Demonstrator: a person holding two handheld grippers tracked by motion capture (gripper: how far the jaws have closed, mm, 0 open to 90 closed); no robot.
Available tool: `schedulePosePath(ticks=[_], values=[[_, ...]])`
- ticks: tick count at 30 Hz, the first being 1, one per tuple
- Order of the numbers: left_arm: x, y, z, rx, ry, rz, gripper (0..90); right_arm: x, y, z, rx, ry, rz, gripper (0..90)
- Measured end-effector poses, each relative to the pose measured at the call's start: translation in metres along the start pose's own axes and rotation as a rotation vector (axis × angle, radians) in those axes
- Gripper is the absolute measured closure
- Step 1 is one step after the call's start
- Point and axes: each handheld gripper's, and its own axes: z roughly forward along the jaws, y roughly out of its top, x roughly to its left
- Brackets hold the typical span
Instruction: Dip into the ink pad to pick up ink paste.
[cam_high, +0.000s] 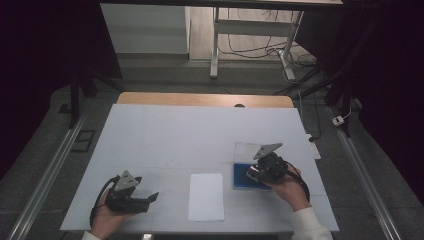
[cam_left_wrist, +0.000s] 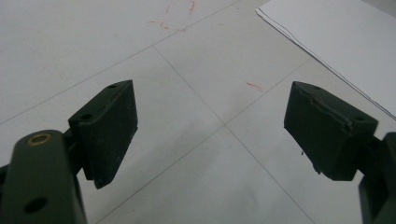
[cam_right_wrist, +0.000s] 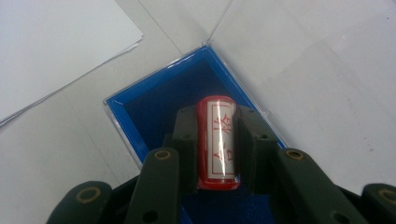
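Observation:
A red cylinder (cam_right_wrist: 218, 142) with a white label bearing red characters sits clamped between the jaws of my right gripper (cam_right_wrist: 215, 140), directly above a blue-lined case (cam_right_wrist: 154, 109) with a clear lid folded back. From the high view, the right gripper (cam_high: 260, 172) hovers over the blue case (cam_high: 242, 177) at the table's right front. My left gripper (cam_high: 142, 200) rests at the left front, pointing right; its jaws (cam_left_wrist: 212, 126) stand wide apart over bare table surface, holding nothing. A white sheet of paper (cam_high: 206, 196) lies between the two grippers.
The paper's corner (cam_left_wrist: 336, 37) shows at the upper right of the left gripper view, and another corner (cam_right_wrist: 56, 51) at the upper left of the right gripper view. The white table top (cam_high: 190, 135) stretches back to a wooden edge (cam_high: 200, 99). Faint red marks (cam_left_wrist: 254, 86) dot the surface.

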Motion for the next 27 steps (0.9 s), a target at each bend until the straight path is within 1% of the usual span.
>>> schedulePosePath(ticks=[5, 10, 12, 15, 27], values=[[0.0, 0.0002, -0.0005, -0.002, 0.003, -0.003, 18.0, -0.0009, -0.0021, 0.0004, -0.016, 0.003, 0.002, 70.9], [0.0, 0.0002, -0.0007, -0.002, 0.003, -0.004, 17.9, -0.0009, -0.0022, 0.0008, -0.016, 0.004, 0.002, 71.0], [0.0, 0.0002, -0.0003, 0.0, 0.004, -0.005, 17.9, -0.0022, -0.0027, 0.0008, -0.018, 0.015, 0.006, 71.0], [0.0001, 0.0003, -0.0005, 0.0, 0.004, -0.005, 17.9, -0.0034, -0.0032, 0.0009, -0.021, 0.017, 0.002, 71.0], [0.001, -0.0003, -0.0009, -0.001, 0.005, -0.008, 17.9, -0.0018, -0.0037, 0.0011, -0.024, 0.013, 0.003, 71.0]])
